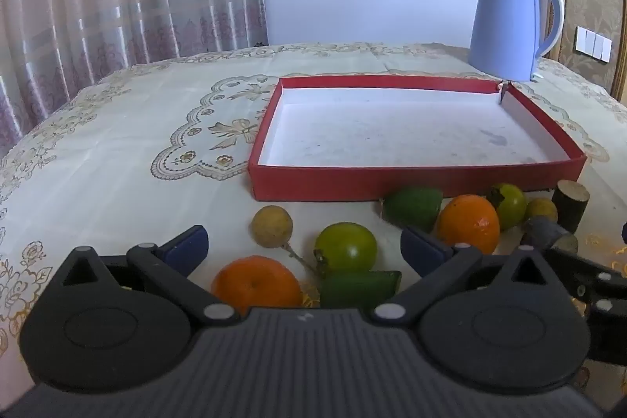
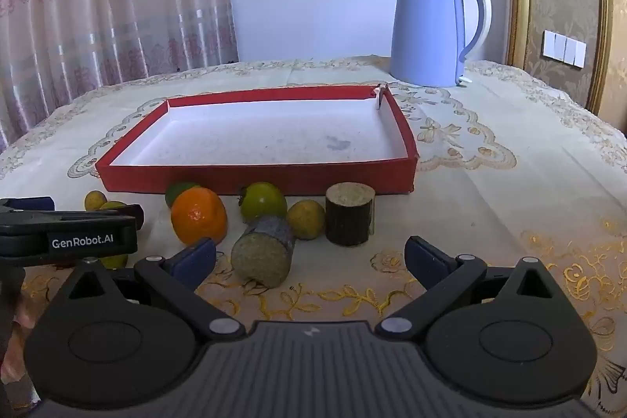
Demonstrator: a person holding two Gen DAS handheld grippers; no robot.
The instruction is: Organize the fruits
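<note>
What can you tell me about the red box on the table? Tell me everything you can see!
The red box is a wide, shallow tray that looks like cardboard, red outside and white inside. It is empty, with faint grey smudges on its floor, and its far right corner has split open. It lies flat on the patterned tablecloth. The blue kettle stands behind it. A green fruit lies right against its near wall, perhaps touching it.

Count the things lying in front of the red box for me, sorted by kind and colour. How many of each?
Orange fruits: 2
Round green fruits: 2
Green cut pieces: 2
Small yellowish fruits: 2
Dark-skinned cylinder pieces: 2
Total: 10
</note>
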